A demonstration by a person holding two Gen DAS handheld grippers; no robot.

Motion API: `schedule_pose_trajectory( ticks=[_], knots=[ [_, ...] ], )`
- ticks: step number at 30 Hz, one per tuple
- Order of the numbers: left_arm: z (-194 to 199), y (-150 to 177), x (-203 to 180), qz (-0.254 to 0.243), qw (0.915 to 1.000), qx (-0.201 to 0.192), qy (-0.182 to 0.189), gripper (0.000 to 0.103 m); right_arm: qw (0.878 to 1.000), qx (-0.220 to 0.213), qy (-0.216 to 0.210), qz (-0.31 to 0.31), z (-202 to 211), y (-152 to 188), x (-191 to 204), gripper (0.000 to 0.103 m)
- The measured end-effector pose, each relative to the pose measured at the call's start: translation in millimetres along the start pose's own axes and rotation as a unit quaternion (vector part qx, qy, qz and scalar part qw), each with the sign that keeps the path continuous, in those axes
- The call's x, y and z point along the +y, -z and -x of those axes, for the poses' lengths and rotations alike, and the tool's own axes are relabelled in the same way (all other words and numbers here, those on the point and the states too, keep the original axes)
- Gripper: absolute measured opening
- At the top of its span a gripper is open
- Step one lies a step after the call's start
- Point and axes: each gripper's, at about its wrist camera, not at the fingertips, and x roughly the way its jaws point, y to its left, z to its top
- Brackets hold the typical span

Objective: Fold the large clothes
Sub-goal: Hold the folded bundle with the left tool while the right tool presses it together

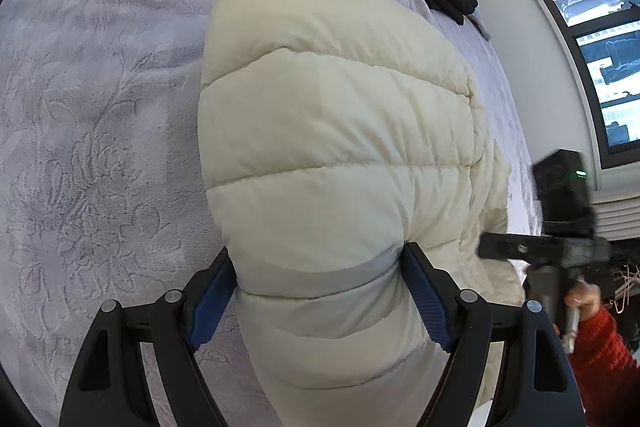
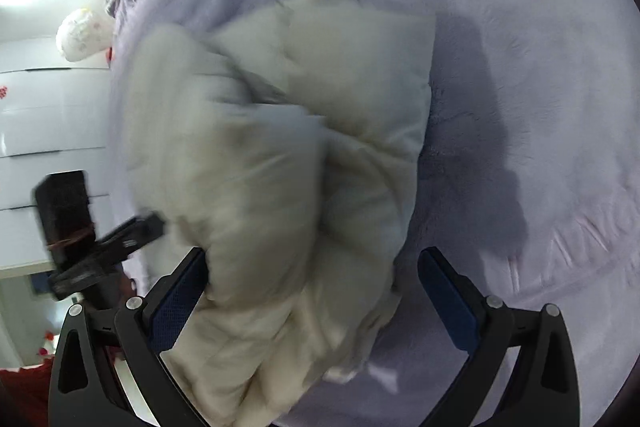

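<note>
While left tool pinches puffer jacket, right tool gapes beside it.

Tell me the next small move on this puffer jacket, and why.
Probably close the right gripper on the cream puffer jacket. Its fingers stand apart, one pad clear of the fabric, while the left gripper already pinches a thick fold. With both ends held, the bulky jacket could be folded over the lilac blanket.

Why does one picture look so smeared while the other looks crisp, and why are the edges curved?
Right wrist view: motion blur smears the cream puffer jacket, and a dark shadow falls on the lavender blanket. Left wrist view: the jacket is sharp, with bright window light. Both: fisheye lenses bend the edges.
</note>
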Motion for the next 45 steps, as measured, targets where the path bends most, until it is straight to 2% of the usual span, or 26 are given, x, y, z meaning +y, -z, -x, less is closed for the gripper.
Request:
schedule_pose_trajectory(
  ticks=[1,2,6,12,16,20,24,27,32,36,41,45],
  knots=[
    [3.6,4.5,8.6,-0.002,1.0,0.0,0.002,0.081,1.0,0.004,-0.022,-0.01,-5.4,-3.4,-6.4,0.103],
    [3.6,5.6,12.3,0.0,1.0,-0.001,0.005,0.081,0.998,0.006,-0.063,-0.029,-14.2,-6.8,-16.5,0.103],
    [-2.8,7.7,27.2,0.016,0.9993,0.001,0.033,0.088,0.991,-0.003,-0.129,-0.039,-29.9,-15.0,-25.3,0.103],
    [-13.8,7.3,42.5,0.045,0.997,0.004,0.064,0.094,0.986,0.004,-0.161,-0.038,-43.9,-23.9,-26.6,0.103],
    [-15.8,8.8,35.7,0.037,0.9984,0.003,0.041,0.096,0.986,-0.001,-0.161,-0.041,-44.2,-21.5,-26.3,0.103],
    [-12.6,8.7,16.5,0.016,0.9999,-0.002,-0.001,0.094,0.986,-0.005,-0.158,-0.055,-44.4,-16.6,-20.0,0.1],
    [-5.3,12.2,1.5,-0.007,0.9995,-0.003,-0.031,0.082,0.981,-0.008,-0.174,-0.081,-39.4,-6.4,-16.5,0.066],
    [3.9,14.2,-12.5,-0.02,0.9987,-0.008,-0.046,0.079,0.982,-0.008,-0.172,-0.082,-31.9,-0.2,-8.6,0.055],
    [31.1,17.5,-24.0,-0.023,0.9974,-0.03,-0.062,0.079,0.98,0.0,-0.187,-0.072,-22.6,7.3,13.6,0.054],
    [64.6,20.2,-15.8,-0.012,0.9958,-0.054,-0.073,0.079,0.979,0.011,-0.198,-0.055,-22.6,1.9,35.8,0.054],
    [104.0,18.8,16.9,-0.002,0.9926,-0.077,-0.094,0.079,0.98,0.018,-0.2,-0.014,-37.5,-4.4,82.0,0.054],
    [137.6,14.5,63.9,0.006,0.989,-0.092,-0.115,0.079,0.978,0.016,-0.207,0.003,-62.9,-20.5,119.5,0.054]
  ],
)
